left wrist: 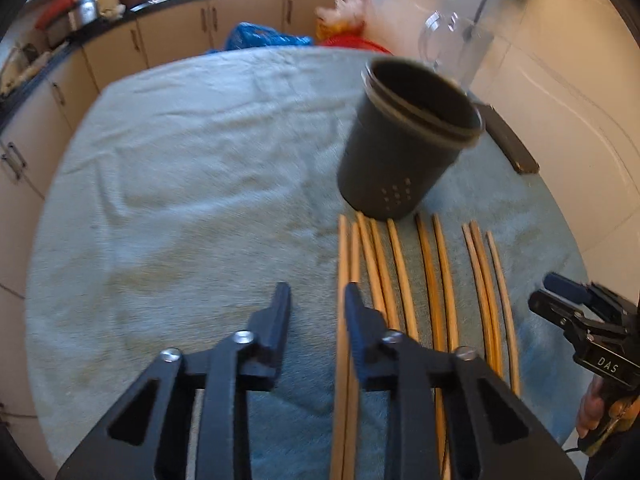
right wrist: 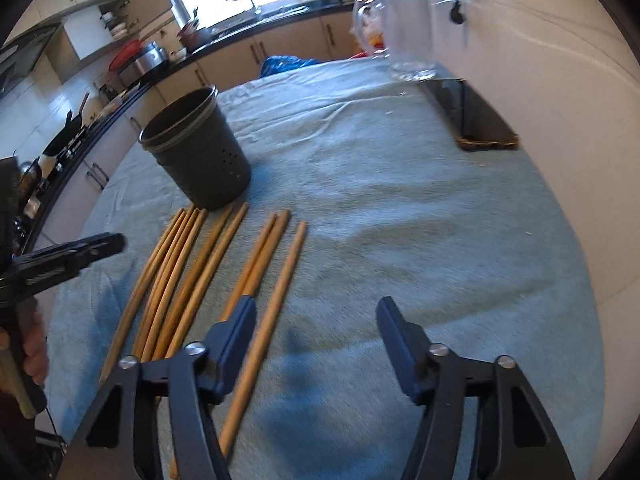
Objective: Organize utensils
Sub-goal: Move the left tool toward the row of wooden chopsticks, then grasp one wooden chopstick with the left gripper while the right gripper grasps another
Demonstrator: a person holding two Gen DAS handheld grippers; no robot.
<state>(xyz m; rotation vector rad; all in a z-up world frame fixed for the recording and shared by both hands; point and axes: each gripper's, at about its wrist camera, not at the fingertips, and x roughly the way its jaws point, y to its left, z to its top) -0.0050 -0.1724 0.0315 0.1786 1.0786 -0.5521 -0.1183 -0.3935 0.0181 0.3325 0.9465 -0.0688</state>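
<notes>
Several wooden chopsticks (left wrist: 402, 272) (right wrist: 208, 264) lie side by side on a light blue cloth (left wrist: 180, 168) (right wrist: 400, 208). An empty dark grey perforated holder cup (left wrist: 400, 152) (right wrist: 200, 152) stands upright just beyond their far ends. My left gripper (left wrist: 316, 300) hovers over the left end of the row with a narrow gap between its jaws. The leftmost chopstick runs under its right finger (left wrist: 356, 312), and nothing is gripped. My right gripper (right wrist: 316, 312) is open wide over the right end of the row, with the rightmost chopstick below its gap. Each gripper shows at the edge of the other's view (left wrist: 560, 296) (right wrist: 108, 244).
A clear glass jug (left wrist: 452, 40) (right wrist: 408, 32) and a flat dark device (left wrist: 508, 140) (right wrist: 472, 112) sit at the far right by a white wall. A blue bag (right wrist: 288, 64) lies past the table's far edge. Kitchen cabinets (left wrist: 180, 32) curve behind.
</notes>
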